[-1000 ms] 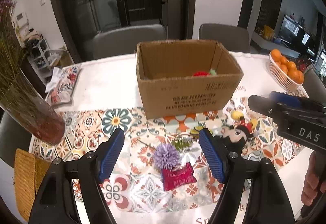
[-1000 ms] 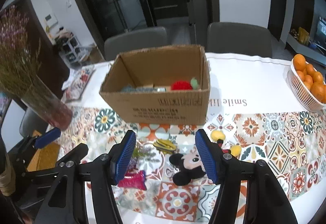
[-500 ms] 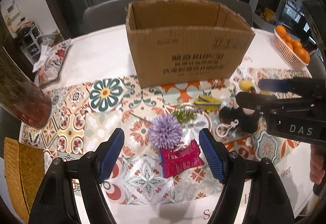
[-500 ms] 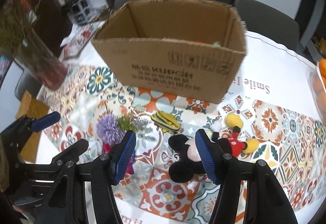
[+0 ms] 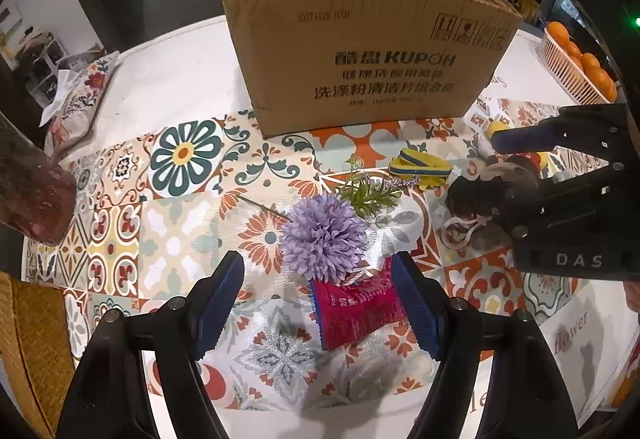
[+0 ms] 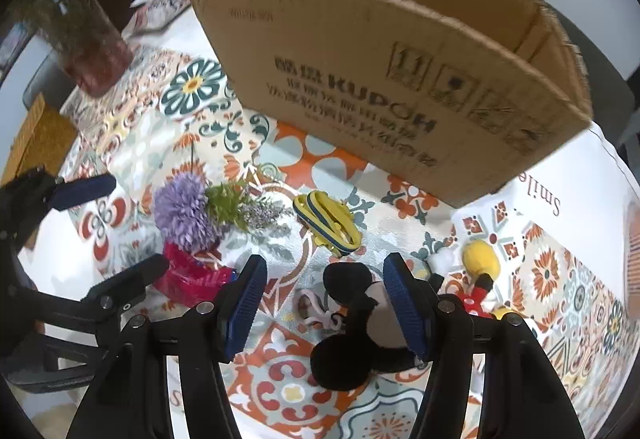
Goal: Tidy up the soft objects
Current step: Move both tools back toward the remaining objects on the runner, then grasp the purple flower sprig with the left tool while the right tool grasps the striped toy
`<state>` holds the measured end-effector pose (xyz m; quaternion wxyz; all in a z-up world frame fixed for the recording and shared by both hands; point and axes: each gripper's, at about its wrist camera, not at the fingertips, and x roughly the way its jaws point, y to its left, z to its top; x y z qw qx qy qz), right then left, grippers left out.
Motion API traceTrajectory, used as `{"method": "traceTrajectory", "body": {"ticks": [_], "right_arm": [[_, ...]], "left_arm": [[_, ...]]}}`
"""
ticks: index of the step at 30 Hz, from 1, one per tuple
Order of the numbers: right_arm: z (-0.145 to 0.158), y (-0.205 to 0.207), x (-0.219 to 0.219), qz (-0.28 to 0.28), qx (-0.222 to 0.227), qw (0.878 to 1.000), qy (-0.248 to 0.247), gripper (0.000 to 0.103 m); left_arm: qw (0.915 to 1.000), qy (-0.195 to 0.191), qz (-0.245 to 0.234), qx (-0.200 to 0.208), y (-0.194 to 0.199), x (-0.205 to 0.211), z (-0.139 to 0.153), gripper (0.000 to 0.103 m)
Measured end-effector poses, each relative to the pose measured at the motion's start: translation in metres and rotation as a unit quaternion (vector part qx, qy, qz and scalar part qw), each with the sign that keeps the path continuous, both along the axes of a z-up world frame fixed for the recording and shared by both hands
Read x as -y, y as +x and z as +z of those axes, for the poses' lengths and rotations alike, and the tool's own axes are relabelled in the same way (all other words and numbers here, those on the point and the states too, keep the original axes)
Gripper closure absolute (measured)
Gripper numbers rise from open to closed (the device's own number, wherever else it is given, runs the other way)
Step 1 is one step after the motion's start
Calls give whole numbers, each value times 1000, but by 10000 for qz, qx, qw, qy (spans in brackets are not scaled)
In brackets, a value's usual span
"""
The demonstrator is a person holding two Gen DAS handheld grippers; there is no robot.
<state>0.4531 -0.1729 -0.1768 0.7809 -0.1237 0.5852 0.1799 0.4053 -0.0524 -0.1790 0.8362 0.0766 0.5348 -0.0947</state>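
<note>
Both grippers sit low over the patterned tablecloth (image 5: 180,159), pointing steeply down, jaws apart on each, nothing clamped yet.

Left gripper (image 5: 318,305): jaws stand open around the red foil packet (image 5: 356,309) and the lower edge of the purple pom flower (image 5: 324,235). Right pad looks just beside the packet's edge; can't tell if touching. Flower head overlaps the packet top, green sprig (image 5: 370,193) trails toward the cardboard box (image 5: 360,51).

Right gripper (image 6: 324,305): jaws open w/ the mouse plush (image 6: 360,323) head between them, right pad close to the face, left pad well apart from it. Plush body and yellow shoe stretch off to the right, outside the jaws. White loop/strap lies just beside the head. Yellow-blue striped band (image 6: 326,217) lies near, between plush and box.

Step, as I read it: approach for two pickups, then drop into box. Box is upright, open top, behind all loose items.

Risks:
- Left close may catch packet + flower together, since they overlap; flower petals squash, or thin slick foil slides out flat under pads.
- Right grip is off-centre on a round soft head; plush may pivot and dangle, body dragging the band or hitting the box wall.
- Grippers work close side by side; lifting both at once → housings may clash.
- Glass vase (image 5: 36,203) is at the left edge, near a wide left swing.
</note>
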Motion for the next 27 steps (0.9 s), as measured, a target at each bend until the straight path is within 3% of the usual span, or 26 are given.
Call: {"method": "traceTrajectory", "body": {"ticks": [12,22,25,27], "right_arm": [[-29,17,-18,500,-119,9976,-459,42],[-41,27,-20,527,-24,9979,-380,45],[-47,30,-24,538,-49,9980,-338,51],[-51,32,-24,495,-86,9983,-285,60]], "left_arm": [[9995,-101,-34,-281,23,-5,-32,28],[9993,-77,111,-338,38,-4,-44,29],[9993,-70,127,-332,40,-3,-45,31],[9993,-82,144,-337,42,-3,-46,40]]}}
